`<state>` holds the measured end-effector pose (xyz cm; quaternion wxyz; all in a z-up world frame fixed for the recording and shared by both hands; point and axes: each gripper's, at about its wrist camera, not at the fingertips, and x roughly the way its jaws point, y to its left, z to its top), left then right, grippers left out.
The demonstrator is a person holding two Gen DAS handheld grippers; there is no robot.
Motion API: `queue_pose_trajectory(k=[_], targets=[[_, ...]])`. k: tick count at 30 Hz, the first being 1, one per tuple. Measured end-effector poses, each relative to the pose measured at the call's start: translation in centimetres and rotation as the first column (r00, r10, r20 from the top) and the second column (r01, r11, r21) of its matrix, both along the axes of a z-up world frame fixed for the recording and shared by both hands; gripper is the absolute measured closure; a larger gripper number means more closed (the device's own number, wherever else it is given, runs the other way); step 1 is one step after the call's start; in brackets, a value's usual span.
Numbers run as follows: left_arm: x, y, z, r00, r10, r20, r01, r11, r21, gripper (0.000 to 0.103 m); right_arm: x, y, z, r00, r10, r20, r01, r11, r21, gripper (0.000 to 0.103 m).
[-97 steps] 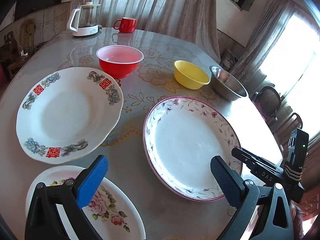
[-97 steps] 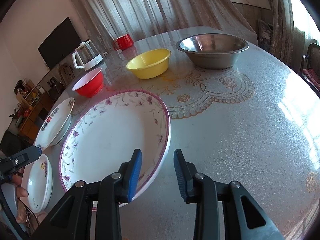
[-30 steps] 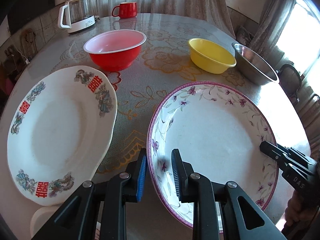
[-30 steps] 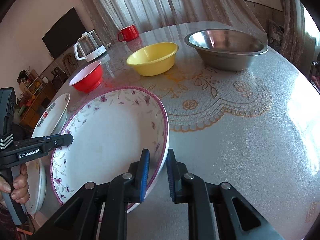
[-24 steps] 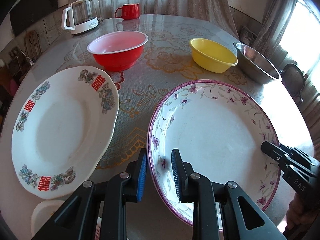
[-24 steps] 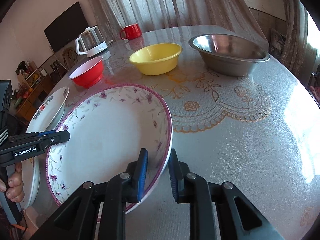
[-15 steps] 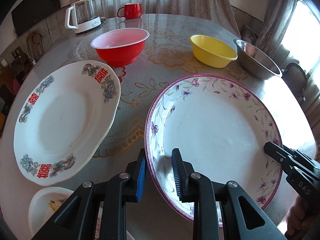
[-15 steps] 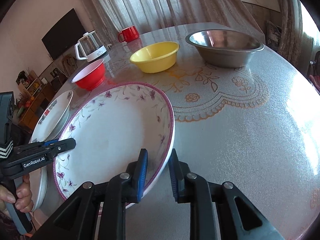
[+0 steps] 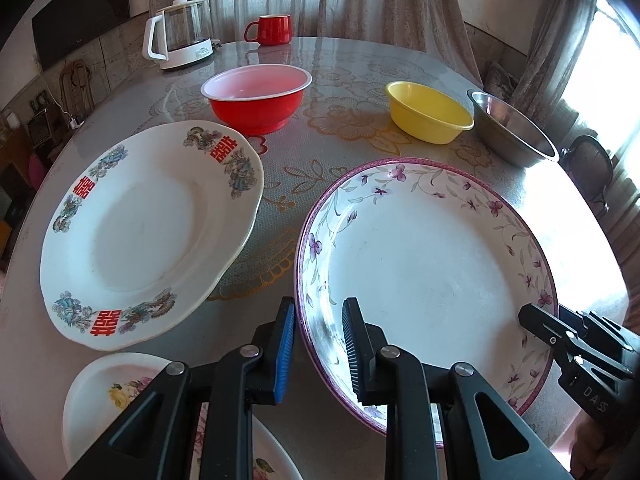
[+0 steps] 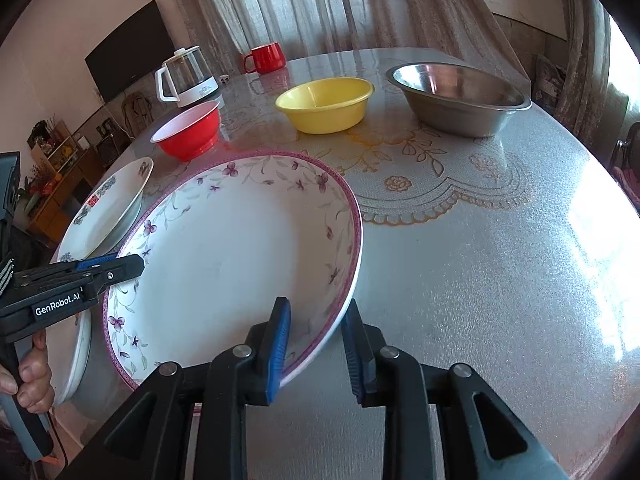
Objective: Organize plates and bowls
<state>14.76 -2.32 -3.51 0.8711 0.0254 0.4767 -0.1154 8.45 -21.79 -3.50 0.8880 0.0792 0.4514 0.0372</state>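
Left gripper [image 9: 318,354], marked "GenRobot.AI", is clamped narrow on the big round purple-flowered plate [image 9: 432,264] at its 9 o'clock rim. Right gripper [image 10: 316,350], marked "DAS", straddles the 4 o'clock rim w/ jaws opening. White plate w/ red Chinese characters [image 9: 136,232] sits at 10 o'clock, empty. Beyond: red plastic bowl [image 9: 256,96], yellow plastic bowl [image 9: 430,112], steel bowl [image 10: 460,96], all empty. Farthest: glass kettle [image 9: 180,34], red mug [image 9: 272,29].

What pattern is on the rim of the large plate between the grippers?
Purple flowers on thin vines, purple edge band on the large plate; clearest in left wrist view.
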Motion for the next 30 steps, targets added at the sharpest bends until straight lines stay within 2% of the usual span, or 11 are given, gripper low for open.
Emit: queue_pose_trajectory(k=[6,10,15,25,30], targets=[[-1.5,0.6,0.2,0.998,0.039,0.048,-0.040,0.999,0.009,0.079,-0.6,0.7,0.0,0.999,0.044,-0.017,-0.044,0.999,-0.006,0.076],[-2.0,1.1,0.5,0.995,0.057,0.078,-0.058,0.998,0.010,0.079,-1.0,0.6,-0.1,0.996,0.073,-0.045,-0.070,0.995,0.070,0.075],[-2.4,0.8,1.4,0.990,0.056,0.131,-0.061,0.998,0.033,0.079,-0.7,0.4,0.0,0.997,0.059,-0.059,-0.054,0.995,0.081,0.075],[-3.5,1.7,2.4,0.983,0.070,0.168,-0.074,0.997,0.016,0.078,-0.4,0.3,2.2,1.000,0.002,0.012,-0.002,1.000,0.005,0.074],[-3.7,2.3,2.3,0.983,0.085,0.165,-0.088,0.996,0.011,0.078,0.1,1.2,3.2,0.998,0.025,0.049,-0.025,1.000,-0.005,0.074]])
